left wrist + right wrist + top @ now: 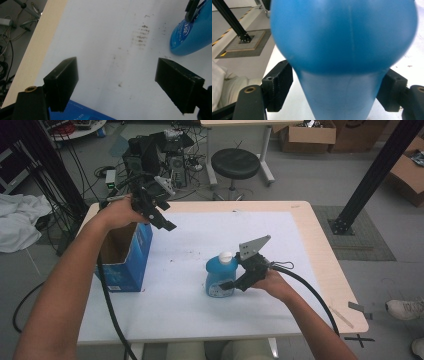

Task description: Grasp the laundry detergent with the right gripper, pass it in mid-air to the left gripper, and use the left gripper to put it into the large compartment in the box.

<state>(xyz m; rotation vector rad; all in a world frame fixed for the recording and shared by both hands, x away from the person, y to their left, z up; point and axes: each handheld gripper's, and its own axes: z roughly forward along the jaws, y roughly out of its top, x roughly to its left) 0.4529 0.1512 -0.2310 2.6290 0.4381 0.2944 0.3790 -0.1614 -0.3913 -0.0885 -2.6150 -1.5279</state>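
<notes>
Blue bottle (220, 279): standing upright on the white tabletop (210, 320), in the right half, nearer the near edge than the far one, and well clear of every edge. Its white cap (226, 257) is on top. In the left gripper view the same bottle (192, 35) shows at the upper right, its label facing that camera.

My right gripper (231, 283) comes at the bottle from the right, level with its lower body. In the right gripper view the blue bottle (342, 50) sits between my two jaws, its narrower part filling the gap from pad to pad. The left pad (279, 83) and the right pad lie against the plastic on either side. I record the right jaws as part closed and gripping the bottle. The bottle's base rests on the tabletop in the high view.

My left gripper (162, 217) is held in the air above the far left corner of the tabletop, over the far end of the open blue carton (131, 257). The carton stands at the left edge, top flaps open. In the left gripper view my jaws stand wide apart with bare tabletop between them. Nothing is held on that side. A patch of dark smudges (142, 35) marks the white surface between the carton and the bottle.
</notes>
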